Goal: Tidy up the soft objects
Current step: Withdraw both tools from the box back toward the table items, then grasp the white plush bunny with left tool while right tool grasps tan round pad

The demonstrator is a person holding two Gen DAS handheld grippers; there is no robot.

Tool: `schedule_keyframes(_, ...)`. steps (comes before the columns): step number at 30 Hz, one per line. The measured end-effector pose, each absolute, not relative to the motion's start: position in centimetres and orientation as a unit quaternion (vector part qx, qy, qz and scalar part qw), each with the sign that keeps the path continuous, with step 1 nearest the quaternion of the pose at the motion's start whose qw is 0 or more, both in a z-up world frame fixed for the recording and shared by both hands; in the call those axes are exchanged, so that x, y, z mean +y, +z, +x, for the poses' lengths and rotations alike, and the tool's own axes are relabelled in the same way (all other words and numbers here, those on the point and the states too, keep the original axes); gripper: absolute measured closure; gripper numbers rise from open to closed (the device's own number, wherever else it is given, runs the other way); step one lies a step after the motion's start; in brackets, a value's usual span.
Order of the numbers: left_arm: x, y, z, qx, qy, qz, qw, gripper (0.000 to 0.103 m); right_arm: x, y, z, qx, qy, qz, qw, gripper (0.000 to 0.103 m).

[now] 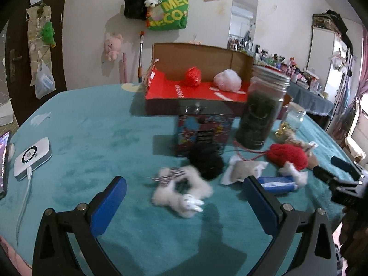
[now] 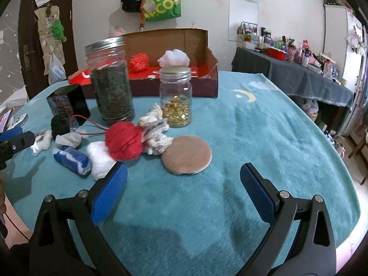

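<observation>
On the teal cloth (image 2: 264, 124) that covers the desk, we see a loose heap of soft things in front of an open cardboard box (image 2: 174, 46). The box has a red floor, and a red knitted ball (image 2: 138, 62) and a pale pink puff (image 2: 174, 57) already lie inside it.

Our left gripper (image 1: 184, 195) hangs over the cloth with its jaws spread wide and nothing between them. Just ahead of its blue pads lies a white fluffy toy (image 1: 181, 191), blurred, with a small rabbit figure on it. Behind the toy sits a black pompom (image 1: 207, 161), touching the front of a small printed tin (image 1: 203, 128). To the right lie a white pouch (image 1: 243, 169) and a blue packet (image 1: 276, 184).

Our right gripper (image 2: 184, 184) is likewise open and empty. Just beyond its jaws lies a round tan pad (image 2: 186, 157), flat on the cloth. Left of the pad, a red yarn ball (image 2: 124, 141) rests against a white cotton lump (image 2: 100, 157) and a cream knitted piece (image 2: 156, 138).

Two jars stand between the heap and the box: a tall jar (image 2: 110, 80) filled with dark leaves, and a short jar (image 2: 177, 96) with gold bits at its bottom. Both carry metal lids.

At the far left of the desk we see a white device (image 1: 32, 158) with a cable plugged in.
</observation>
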State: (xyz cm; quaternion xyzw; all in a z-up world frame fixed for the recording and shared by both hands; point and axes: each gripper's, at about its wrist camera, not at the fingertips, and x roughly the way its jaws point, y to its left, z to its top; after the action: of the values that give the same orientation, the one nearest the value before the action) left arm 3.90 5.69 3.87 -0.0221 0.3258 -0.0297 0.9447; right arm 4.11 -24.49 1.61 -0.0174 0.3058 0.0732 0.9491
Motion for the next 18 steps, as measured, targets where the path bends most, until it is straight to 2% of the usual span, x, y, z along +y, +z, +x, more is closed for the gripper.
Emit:
schedule_keyframes(6,6.3,2.4,5.9,0.374,-0.023,0.021,0.927,0.002,-25.6,1.5,6.5,0.355,0.096,-0.002,0.93,0.003)
schedule_keyframes(11,5.9,1.4,7.5,0.411,-0.054,0.038,0.909,0.015,-25.8,1.3,8.5,0.386,0.106,-0.003,0.916,0.006)
schedule_keyframes(12,5.8,1.5,7.6,0.408,-0.059,0.041,0.91,0.019,-25.8,1.3,8.6,0.389,0.111,0.0,0.914,0.012)
schedule_keyframes(14,5.7,1.6,7.7,0.406,-0.08,0.042,0.91,0.034,-25.7,1.2,8.9,0.396,0.122,-0.002,0.91,0.032)
schedule_keyframes(15,5.7,1.6,7.7,0.404,-0.084,0.041,0.91,0.04,-25.6,1.1,9.0,0.394,0.126,-0.005,0.911,0.05)
schedule_keyframes(16,5.7,1.7,7.7,0.401,-0.087,0.041,0.911,0.044,-25.7,1.2,8.9,0.389,0.133,-0.007,0.911,0.055)
schedule_keyframes(18,5.7,1.9,7.6,0.402,-0.091,0.038,0.91,0.044,-25.7,1.3,8.7,0.385,0.145,-0.007,0.911,0.069)
